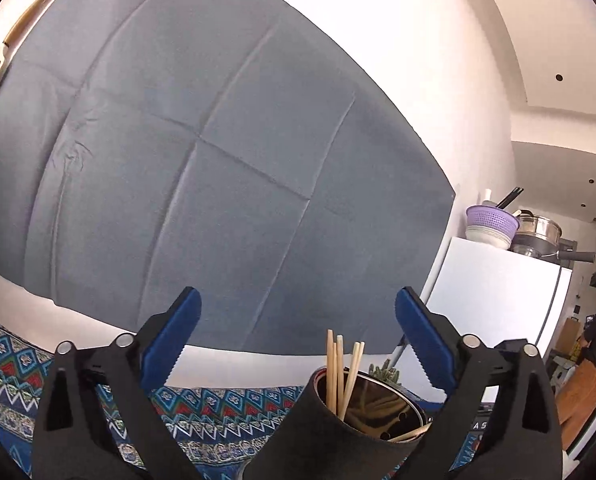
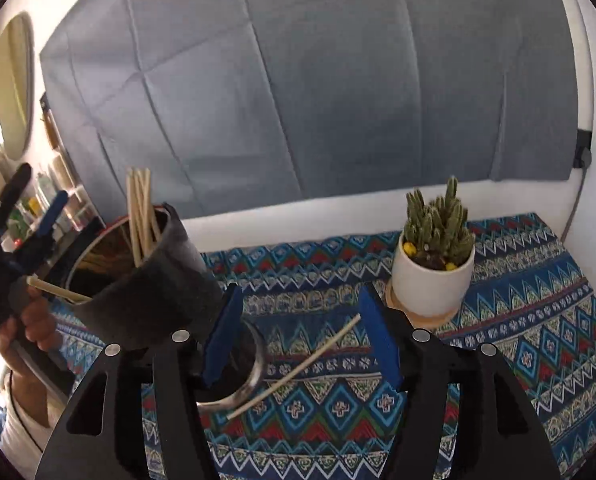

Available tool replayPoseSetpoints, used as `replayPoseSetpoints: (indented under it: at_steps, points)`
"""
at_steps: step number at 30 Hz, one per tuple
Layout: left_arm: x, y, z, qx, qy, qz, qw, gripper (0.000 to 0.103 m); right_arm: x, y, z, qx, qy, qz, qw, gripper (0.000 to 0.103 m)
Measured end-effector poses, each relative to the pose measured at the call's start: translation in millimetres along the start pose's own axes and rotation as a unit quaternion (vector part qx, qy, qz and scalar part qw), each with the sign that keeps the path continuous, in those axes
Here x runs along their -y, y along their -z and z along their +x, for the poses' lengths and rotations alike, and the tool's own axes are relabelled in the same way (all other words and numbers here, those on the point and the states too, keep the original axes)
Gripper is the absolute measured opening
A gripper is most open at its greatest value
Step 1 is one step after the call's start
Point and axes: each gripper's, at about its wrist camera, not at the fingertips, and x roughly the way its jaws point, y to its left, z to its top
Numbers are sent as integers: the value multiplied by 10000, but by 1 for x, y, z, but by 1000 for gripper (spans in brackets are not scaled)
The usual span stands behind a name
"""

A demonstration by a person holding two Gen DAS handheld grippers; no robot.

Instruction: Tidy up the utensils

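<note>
My left claw [image 1: 298,360] stands wide open with nothing pressed between its blue pads [image 1: 173,344] — the dark utensil holder [image 1: 338,428] sits just below and between the fingers, tilted, its shiny metal lining showing. Several wooden chopsticks [image 1: 340,368] stand upright in it, and one more lies slanted low inside by the rim.

My right claw [image 2: 302,344] is open too, pointed down at the patterned tablecloth [image 2: 518,320]. A single loose chopstick [image 2: 298,368] crosses the gap between its fingers at a slant, its lower end by the metal rim; neither pad presses on it, and I cannot tell whether it rests on the cloth. The holder [image 2: 149,292] is up and to the left of this claw, leaning, with its bundle of chopsticks [image 2: 137,208] poking out of the top. Further left, my hand [image 2: 29,324] grips the other claw's handle.

A cactus [image 2: 438,220] in a white pot [image 2: 430,284] stands just ahead and right of the right claw, apart from its finger. A creased grey cloth [image 2: 318,80] hangs on the wall behind.
</note>
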Motion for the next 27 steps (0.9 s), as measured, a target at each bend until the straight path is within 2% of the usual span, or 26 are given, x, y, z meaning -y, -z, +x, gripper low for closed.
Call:
replayPoseSetpoints:
  at_steps: [4,8,14,15,16,17,18,19,21,23,27]
  points:
    - [-4,-10,0,-82,-348,-37,9994,97,13,11,37,-832,372,283,9954,61]
    - [-11,-13,3,-170,-603,-169,9979,97,13,18,70,-1508,772,244,9852,61]
    - [-10,-15,8,-390,-805,-88,9960,97,8,22,102,-1854,1101,207,9763,60]
    - [-9,-15,8,-386,-810,-55,9959,97,9,21,106,-1871,1114,248,9757,58]
    - [-9,-16,8,-387,-810,-44,9960,97,9,21,110,-1892,1122,283,9751,46]
    - [-9,-16,8,-395,-800,-45,9960,97,9,22,114,-1928,1123,271,9744,39]
    - [-8,-16,8,-406,-781,-45,9961,97,9,22,115,-1880,1219,178,9744,22]
    - [-8,-16,8,-414,-765,-38,9962,97,7,23,117,-1869,1218,-3,9748,11]
    - [-7,-17,8,-402,-747,-6,9964,97,9,26,115,-1798,1011,-101,9784,5]
    - [-6,-17,8,-387,-737,26,9965,97,17,30,108,-1737,779,53,9817,4]
    - [-2,-16,10,-458,-758,115,9960,97,31,26,75,-1317,468,350,9896,4]
